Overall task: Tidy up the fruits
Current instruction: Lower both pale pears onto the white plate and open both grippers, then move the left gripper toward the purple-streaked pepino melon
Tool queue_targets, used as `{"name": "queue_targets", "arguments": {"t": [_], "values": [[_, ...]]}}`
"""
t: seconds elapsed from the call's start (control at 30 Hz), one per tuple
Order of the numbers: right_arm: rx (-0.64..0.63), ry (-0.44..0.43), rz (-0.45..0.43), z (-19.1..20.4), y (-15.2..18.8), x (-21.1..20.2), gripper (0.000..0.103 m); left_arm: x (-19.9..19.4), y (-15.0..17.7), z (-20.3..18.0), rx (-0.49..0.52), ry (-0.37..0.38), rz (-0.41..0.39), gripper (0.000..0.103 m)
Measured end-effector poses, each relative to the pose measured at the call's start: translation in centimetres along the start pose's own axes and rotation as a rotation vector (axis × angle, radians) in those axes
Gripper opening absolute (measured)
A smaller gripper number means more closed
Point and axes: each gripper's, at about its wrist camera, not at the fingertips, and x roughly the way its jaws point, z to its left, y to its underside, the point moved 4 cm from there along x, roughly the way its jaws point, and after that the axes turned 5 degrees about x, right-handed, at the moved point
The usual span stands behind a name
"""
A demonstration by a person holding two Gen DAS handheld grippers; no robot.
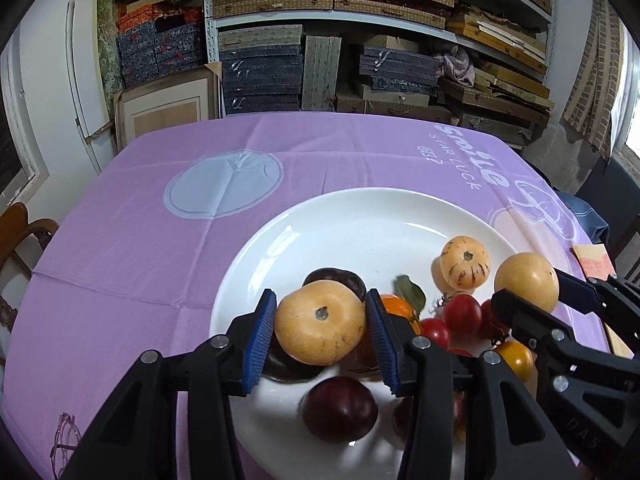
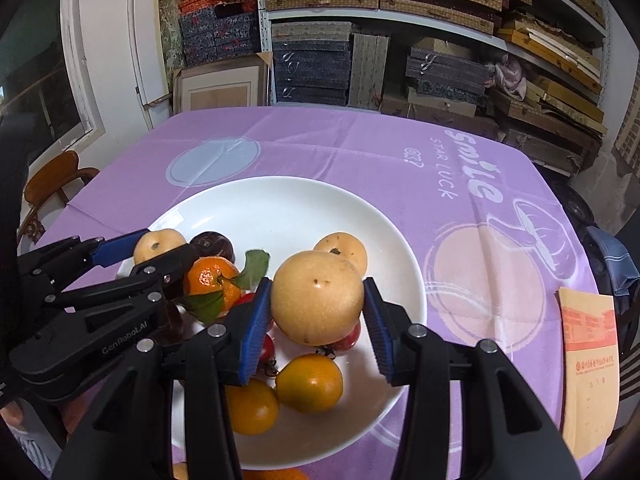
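A white plate (image 1: 320, 232) on the purple tablecloth (image 1: 140, 240) holds mixed fruit: dark plums (image 1: 340, 408), a mandarin with leaves (image 2: 212, 280), red tomatoes (image 1: 462, 312), yellow tomatoes (image 2: 310, 382) and a striped pale melon (image 1: 464, 262). My left gripper (image 1: 320, 300) is shut on a tan pear (image 1: 320, 322) just above the plate's left side. Over the right side, my right gripper (image 2: 316, 286) is shut on a second tan pear (image 2: 318, 298). Each gripper also shows in the other's view, the right gripper (image 1: 528, 286) and the left gripper (image 2: 166, 242), close side by side.
A yellow-brown envelope (image 2: 588, 368) lies at the table's right edge. A wooden chair (image 2: 56, 180) stands off the left side. Metal shelves with stacked boxes (image 2: 320, 60) fill the wall behind the table. Bare cloth stretches beyond the plate.
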Motion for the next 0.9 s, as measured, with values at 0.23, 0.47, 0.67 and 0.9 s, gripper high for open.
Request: {"name": "queue_targets", "arguments": {"t": [0.23,0.47,0.67,0.9], "values": [[-0.018,0.020,-0.007,-0.3,-0.2,1.1,0.058,1.1,-1.7,0.1,-0.007,-0.010,0.003,0.062],[-0.009,0.019,-0.042,-1.0,-0.2,-0.4,0.066,-0.1,-2.1,0.1,-0.013,-0.009,-0.021,0.075],[0.006,0.003,-0.088,-1.5,0.3,-3.5,0.071,-2.6,-1.5,1.2,-0.029,-0.013,-0.042,0.081],[0.002,-0.007,-0.147,-1.9,2.4,-8.6,0.076,-6.5,0.5,2.3,-0.036,-0.025,-0.071,0.085]]}}
